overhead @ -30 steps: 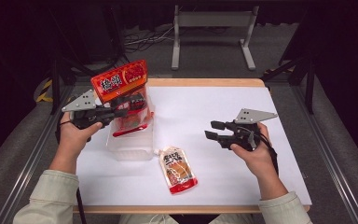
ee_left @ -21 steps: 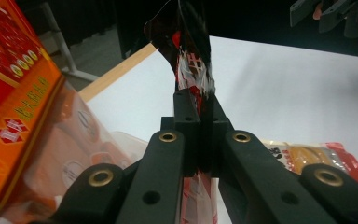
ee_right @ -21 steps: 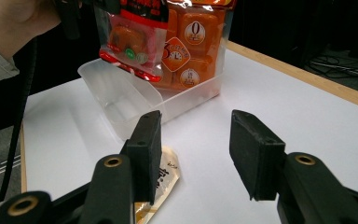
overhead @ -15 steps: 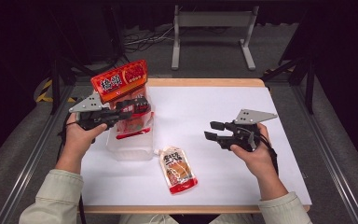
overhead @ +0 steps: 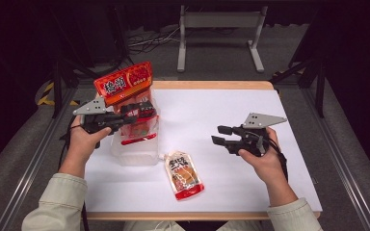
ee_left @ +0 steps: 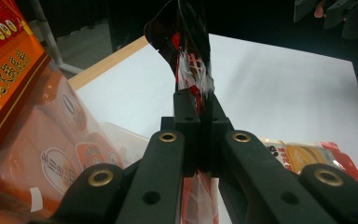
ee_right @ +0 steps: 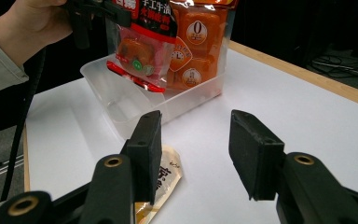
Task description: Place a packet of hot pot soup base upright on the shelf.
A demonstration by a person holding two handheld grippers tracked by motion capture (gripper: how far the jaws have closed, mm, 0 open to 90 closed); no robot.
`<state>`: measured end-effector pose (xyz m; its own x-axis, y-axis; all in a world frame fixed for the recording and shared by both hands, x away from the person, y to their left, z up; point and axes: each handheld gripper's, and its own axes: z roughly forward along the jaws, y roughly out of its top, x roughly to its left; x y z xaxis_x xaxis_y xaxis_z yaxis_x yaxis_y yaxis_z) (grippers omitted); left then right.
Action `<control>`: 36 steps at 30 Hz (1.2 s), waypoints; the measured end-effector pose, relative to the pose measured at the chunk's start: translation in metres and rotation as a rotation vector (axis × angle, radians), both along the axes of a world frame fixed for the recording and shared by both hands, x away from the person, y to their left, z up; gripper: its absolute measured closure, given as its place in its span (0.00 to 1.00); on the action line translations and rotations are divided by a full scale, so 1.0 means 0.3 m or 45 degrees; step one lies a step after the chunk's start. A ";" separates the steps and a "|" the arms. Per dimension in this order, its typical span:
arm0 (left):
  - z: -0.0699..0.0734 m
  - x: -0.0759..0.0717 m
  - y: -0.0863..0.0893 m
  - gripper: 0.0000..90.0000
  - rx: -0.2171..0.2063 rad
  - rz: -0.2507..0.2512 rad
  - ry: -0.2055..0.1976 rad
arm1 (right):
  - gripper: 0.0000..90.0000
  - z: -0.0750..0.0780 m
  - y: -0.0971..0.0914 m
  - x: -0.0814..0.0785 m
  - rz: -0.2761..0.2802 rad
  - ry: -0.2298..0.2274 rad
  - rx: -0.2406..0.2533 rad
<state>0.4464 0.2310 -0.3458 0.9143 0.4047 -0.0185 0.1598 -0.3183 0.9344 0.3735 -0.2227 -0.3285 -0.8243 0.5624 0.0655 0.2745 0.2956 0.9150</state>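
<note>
While the left hand-held gripper (overhead: pixel 142 111) has lifted slightly, it clenches the red pouch (overhead: pixel 138 127) over the clear tub (overhead: pixel 135 153); the right hand-held gripper (overhead: pixel 220 135) waits released above the desk (overhead: pixel 221 110), so placing seems near.

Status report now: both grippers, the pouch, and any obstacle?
Left gripper shut on red pouch, held over clear tub. Right gripper open, empty. Orange bag stands in tub; second pouch on table.

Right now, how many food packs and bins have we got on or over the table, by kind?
Red-trimmed pouches: 2, one held over the bin, one lying flat on the table
Tall orange packs: 1, standing in the bin
Clear plastic bins: 1
Total: 4
</note>
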 end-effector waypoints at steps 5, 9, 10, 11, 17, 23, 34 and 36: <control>-0.006 0.015 0.008 0.98 0.008 0.015 -0.005 | 0.61 -0.001 0.000 0.000 0.002 0.002 0.001; -0.007 0.027 0.011 0.98 -0.003 0.015 0.004 | 0.61 -0.004 -0.002 0.001 0.001 0.008 0.008; -0.007 0.026 0.009 0.98 -0.003 0.000 0.004 | 0.61 -0.004 -0.002 0.002 0.000 0.008 0.009; -0.007 0.026 0.009 0.98 -0.003 0.000 0.004 | 0.61 -0.004 -0.002 0.002 0.001 0.009 0.009; -0.007 0.003 0.004 0.98 0.007 -0.096 0.026 | 0.60 -0.004 -0.006 0.001 -0.001 0.009 0.011; -0.012 -0.008 0.009 0.98 0.040 -0.106 0.014 | 0.60 -0.005 -0.003 0.001 0.004 0.013 0.015; -0.031 0.009 0.010 0.97 0.077 -0.076 0.007 | 0.60 -0.012 0.007 0.004 0.015 0.024 0.012; -0.027 0.007 -0.003 0.98 0.102 -0.096 -0.016 | 0.60 -0.013 0.007 0.005 0.015 0.026 0.014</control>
